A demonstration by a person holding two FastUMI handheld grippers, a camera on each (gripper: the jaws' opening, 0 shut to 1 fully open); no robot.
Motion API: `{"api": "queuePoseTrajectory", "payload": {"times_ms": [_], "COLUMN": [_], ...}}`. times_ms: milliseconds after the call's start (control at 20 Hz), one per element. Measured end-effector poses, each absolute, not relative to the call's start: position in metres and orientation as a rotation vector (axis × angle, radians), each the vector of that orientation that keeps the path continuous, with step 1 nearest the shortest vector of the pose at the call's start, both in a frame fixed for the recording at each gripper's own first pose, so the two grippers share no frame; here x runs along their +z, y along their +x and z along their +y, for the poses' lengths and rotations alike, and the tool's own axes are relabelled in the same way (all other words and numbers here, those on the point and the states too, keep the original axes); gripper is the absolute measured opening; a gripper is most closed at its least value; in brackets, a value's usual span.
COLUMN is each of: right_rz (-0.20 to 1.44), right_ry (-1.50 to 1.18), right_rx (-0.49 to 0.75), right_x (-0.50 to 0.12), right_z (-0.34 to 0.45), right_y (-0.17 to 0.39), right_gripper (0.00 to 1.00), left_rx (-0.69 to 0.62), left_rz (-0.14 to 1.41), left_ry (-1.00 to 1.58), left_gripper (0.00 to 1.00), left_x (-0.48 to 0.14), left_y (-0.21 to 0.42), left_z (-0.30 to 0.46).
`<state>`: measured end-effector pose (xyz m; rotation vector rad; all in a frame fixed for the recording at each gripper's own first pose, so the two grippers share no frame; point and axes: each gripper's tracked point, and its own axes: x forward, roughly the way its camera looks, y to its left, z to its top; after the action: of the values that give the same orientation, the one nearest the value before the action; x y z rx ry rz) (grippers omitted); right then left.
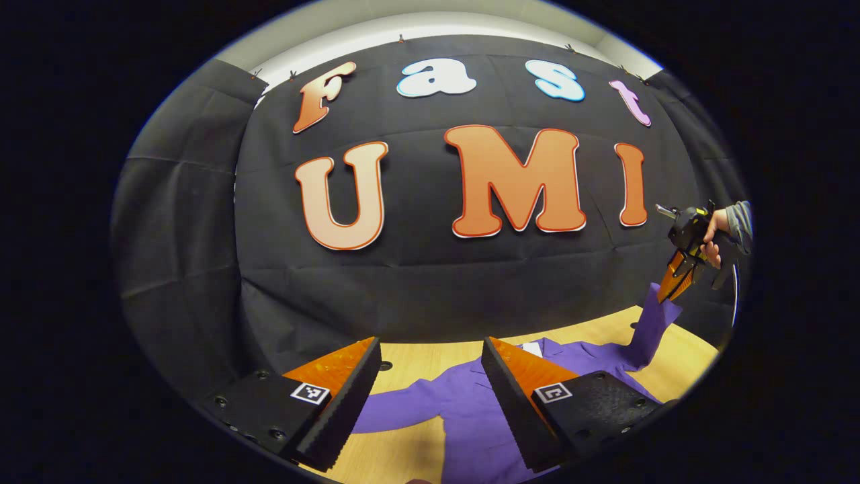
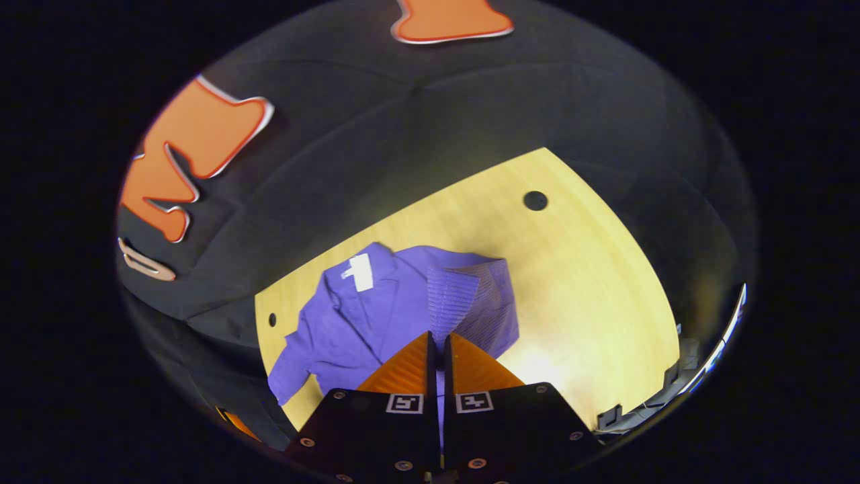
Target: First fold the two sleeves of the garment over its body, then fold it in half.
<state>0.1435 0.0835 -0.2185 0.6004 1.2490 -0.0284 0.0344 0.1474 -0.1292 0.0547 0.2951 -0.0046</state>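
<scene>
Pale wood forms the table [image 2: 591, 282] inside a booth hung with black cloth, and on it a purple garment [image 2: 376, 316] lies spread flat with its collar toward the cloth wall, a white tag [image 2: 358, 272] showing at the neck. Flat and open like this, the body offers a clear target for the sleeves to land on.

One sleeve [image 1: 650, 329] is lifted off the table: in the left gripper view it rises as a taut strip from the shoulder up to the right gripper [image 1: 674, 289], which a hand [image 1: 713, 235] in a grey cuff holds above the table's far side. In the right gripper view that gripper [image 2: 438, 353] has its fingers nearly together with purple cloth running into the narrow gap, so it appears to be pinching the sleeve end. Holding it high keeps the sleeve clear of the table, which should let it be carried across the body rather than dragged.

The other sleeve [image 1: 396, 410] lies out on the wood, not yet folded. The left gripper [image 1: 430, 396] hangs over it and the garment's near part with its fingers spread wide and nothing between them, seemingly waiting its turn. My judgement: the first sleeve fold is in hand, and the halving is not begun.
</scene>
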Motion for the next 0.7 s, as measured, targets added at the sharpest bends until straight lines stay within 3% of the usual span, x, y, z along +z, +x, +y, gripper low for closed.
{"api": "queuePoseTrajectory", "payload": {"times_ms": [700], "right_rz": [1.184], "right_ry": [0.511], "right_rx": [0.262], "right_x": [-0.157], "right_z": [0.296], "right_y": [0.161], "right_gripper": [0.03], "left_rx": [0.039], "left_rz": [0.331], "left_ry": [0.045], "left_gripper": [0.95], "left_x": [-0.152], "left_y": [0.043], "left_z": [0.244]}}
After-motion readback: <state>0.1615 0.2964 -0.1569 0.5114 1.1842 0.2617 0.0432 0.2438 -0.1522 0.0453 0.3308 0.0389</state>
